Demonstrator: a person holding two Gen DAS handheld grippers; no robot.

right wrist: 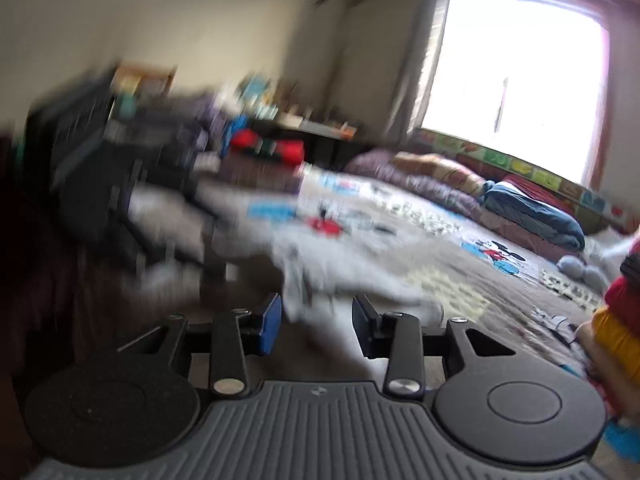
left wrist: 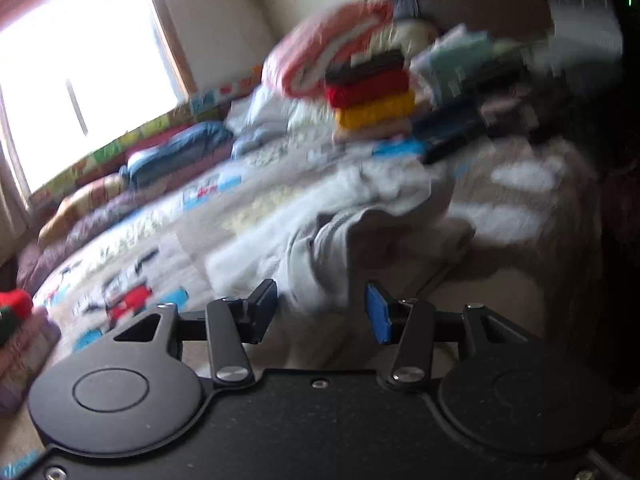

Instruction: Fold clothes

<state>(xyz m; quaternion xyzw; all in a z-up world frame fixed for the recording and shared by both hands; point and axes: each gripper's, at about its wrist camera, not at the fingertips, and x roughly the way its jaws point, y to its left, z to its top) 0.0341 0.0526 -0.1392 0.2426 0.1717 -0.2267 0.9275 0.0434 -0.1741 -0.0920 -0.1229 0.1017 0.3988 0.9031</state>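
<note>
A folded stack (left wrist: 372, 96) sits far right — the grey garment (left wrist: 340, 240) seemingly lies unfolded; left gripper (left wrist: 320, 312) and right gripper (right wrist: 316, 324) gape, empty.

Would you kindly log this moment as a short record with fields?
surface: bed with cartoon-print cover
garment: light grey, crumpled
left gripper: open, just short of the garment
right gripper: open, at the garment's near edge
folded stack: dark, red, yellow layers
image quality: motion-blurred
</note>
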